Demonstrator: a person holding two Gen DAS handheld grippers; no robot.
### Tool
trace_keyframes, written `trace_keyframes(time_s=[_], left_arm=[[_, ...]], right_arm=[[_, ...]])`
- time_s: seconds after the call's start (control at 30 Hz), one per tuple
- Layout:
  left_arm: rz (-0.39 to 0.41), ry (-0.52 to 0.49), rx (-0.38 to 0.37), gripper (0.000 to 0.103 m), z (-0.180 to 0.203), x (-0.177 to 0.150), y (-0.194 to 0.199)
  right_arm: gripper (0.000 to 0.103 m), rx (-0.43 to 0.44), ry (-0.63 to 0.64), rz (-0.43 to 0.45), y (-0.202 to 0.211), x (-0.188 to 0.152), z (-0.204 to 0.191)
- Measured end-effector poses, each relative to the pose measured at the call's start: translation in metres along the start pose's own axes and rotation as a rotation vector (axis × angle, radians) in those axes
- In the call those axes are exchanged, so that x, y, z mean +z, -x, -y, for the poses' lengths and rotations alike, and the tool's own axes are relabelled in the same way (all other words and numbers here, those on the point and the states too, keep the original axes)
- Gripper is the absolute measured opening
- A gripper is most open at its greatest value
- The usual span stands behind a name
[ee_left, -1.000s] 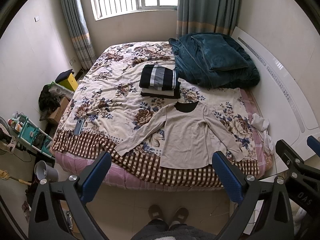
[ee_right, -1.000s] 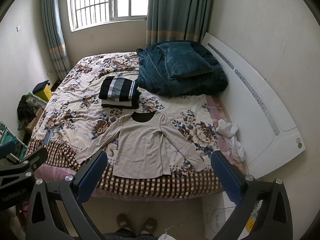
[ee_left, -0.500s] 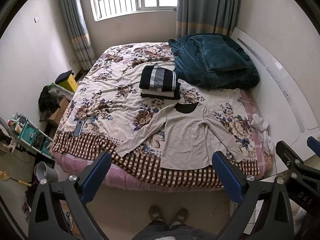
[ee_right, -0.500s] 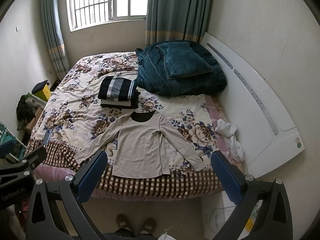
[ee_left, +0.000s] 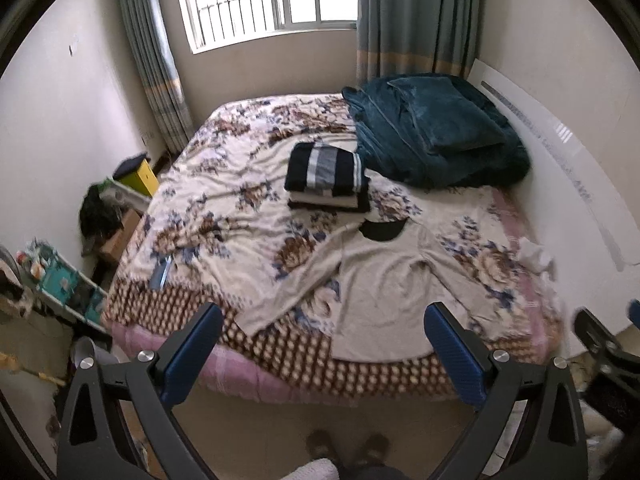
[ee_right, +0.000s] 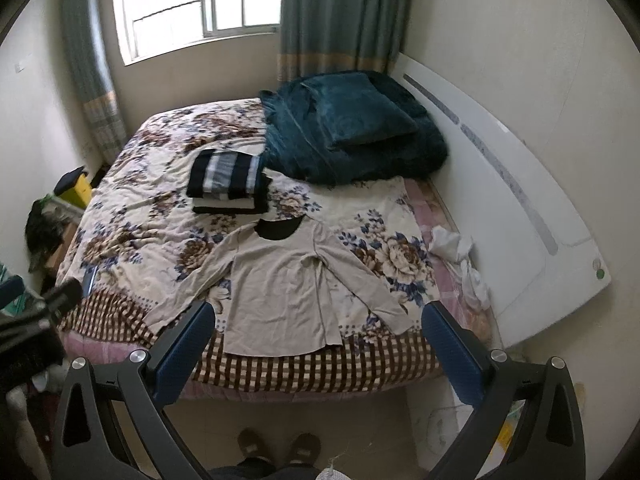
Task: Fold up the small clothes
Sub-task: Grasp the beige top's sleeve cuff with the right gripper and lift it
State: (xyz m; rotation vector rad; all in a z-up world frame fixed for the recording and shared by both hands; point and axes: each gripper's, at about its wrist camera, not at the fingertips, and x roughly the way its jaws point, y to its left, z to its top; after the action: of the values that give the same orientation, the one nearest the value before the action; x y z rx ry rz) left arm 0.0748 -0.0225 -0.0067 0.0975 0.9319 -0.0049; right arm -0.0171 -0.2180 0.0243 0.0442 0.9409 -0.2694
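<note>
Both cameras have drawn closer to the bed [ee_left: 256, 376] since the earlier frames, so the shirt [ee_left: 384, 288] looms larger and the left view is smeared by motion. Left claw [ee_left: 325, 348] is spread wide, its blue pads [ee_left: 192, 348] far apart with nothing between them, held in the air above the floor off the foot of the bed. Right claw [ee_right: 316, 344] is spread just as wide, also empty and touching nothing (its tip pokes into the right edge of the left view).

That beige long-sleeved shirt lies flat near the foot edge of the bed, on the flowered cover [ee_right: 136, 240]. Its long axis runs from the foot edge toward the window: the dark-lined neck [ee_right: 280, 229] points away, the hem [ee_right: 280, 346] lies toward the person's feet [ee_right: 280, 446], and both sleeves angle out and down to either side.

Just beyond the neck sits a stack of folded clothes [ee_right: 228, 184], a striped piece on top. Beside the stack lies a heaped teal blanket [ee_right: 352, 136], against the white headboard [ee_right: 520, 216].
</note>
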Motion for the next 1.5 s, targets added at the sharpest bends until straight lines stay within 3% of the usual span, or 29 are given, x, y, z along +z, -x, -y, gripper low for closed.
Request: trace_keyframes(time_s=[0.03,0.2,0.47,0.7,0.9,0.97,1.0,1.1,1.17,1.2,1.3,1.5], left_arm=[[0.003,-0.010,0.008,0.103,0.003,0.003,-0.011],[-0.024,-0.061,0.044,0.103,0.026,0.003,-0.095],[-0.215,-0.101,0.087,0.103,0.096,-0.006,-0.267],[-0.407,-0.095,0.120,0.103,0.146,-0.043,-0.418],[-0.516,-0.115,0.160,0.103,0.168,-0.084,-0.517],[-0.546,-0.117,0.172,0.103,0.171,-0.093,-0.541],[-0.553,-0.113,0.175,0.103,0.171,-0.097,-0.552],[-0.570,-0.108,0.175,0.103,0.172,-0.101,-0.573],[-0.561,-0.099,0.166,0.103,0.171,-0.097,-0.578],[-0.557,-0.092,0.162,0.103,0.169,-0.095,-0.577],[-0.546,-0.041,0.134,0.103,0.154,-0.085,-0.566],[-0.484,0.056,0.138,0.103,0.095,-0.063,-0.535]], right_arm=[[0.103,-0.021,-0.025,-0.011,-0.019,0.011,0.013],[0.103,-0.130,-0.157,-0.093,-0.113,0.000,0.053],[0.103,-0.235,-0.472,-0.297,-0.324,-0.055,0.184],[0.103,-0.230,-0.778,-0.459,-0.507,-0.138,0.286],[0.100,-0.221,-0.950,-0.509,-0.609,-0.193,0.313],[0.093,-0.200,-0.989,-0.533,-0.643,-0.207,0.315],[0.089,-0.195,-1.004,-0.543,-0.655,-0.212,0.315],[0.060,-0.194,-1.015,-0.511,-0.680,-0.211,0.308],[0.018,-0.215,-0.973,-0.460,-0.679,-0.197,0.297],[0.009,-0.233,-0.947,-0.447,-0.677,-0.188,0.291],[0.009,-0.241,-0.831,-0.358,-0.659,-0.143,0.257],[0.008,-0.096,-0.467,-0.201,-0.603,-0.028,0.145]])
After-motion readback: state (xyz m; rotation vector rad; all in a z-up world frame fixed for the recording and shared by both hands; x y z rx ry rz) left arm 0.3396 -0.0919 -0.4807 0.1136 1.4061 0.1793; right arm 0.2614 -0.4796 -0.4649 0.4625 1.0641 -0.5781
